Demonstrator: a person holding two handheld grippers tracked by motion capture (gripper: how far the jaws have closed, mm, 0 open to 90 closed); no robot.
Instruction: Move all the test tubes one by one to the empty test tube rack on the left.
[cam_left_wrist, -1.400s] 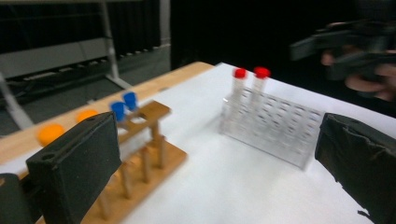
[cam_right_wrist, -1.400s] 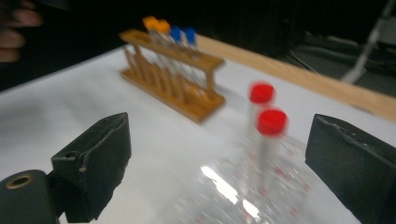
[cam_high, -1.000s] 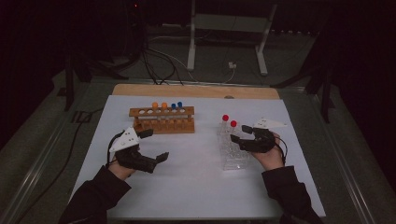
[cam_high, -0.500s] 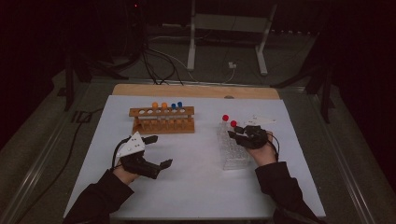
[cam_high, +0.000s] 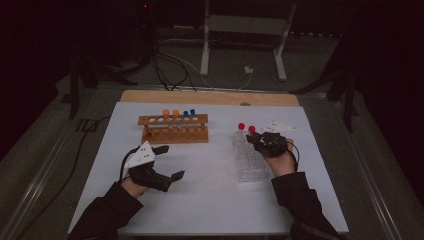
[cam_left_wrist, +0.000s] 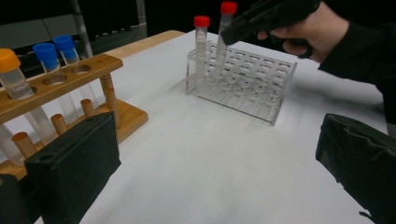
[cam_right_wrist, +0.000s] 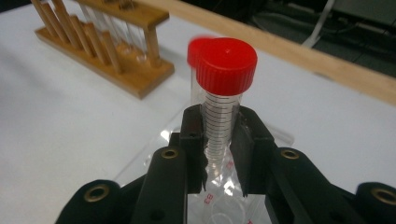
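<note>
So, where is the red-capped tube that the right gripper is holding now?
In the high view, the red-capped tube stands at the far end of the clear plastic rack, on the table's right side, beside a second red-capped tube. The right gripper grips it below the cap.

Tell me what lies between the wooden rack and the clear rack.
Nothing: in the high view, only bare white table separates the wooden rack from the clear rack.

L claw jaws wide apart; R claw clamped, both forearms low.
</note>
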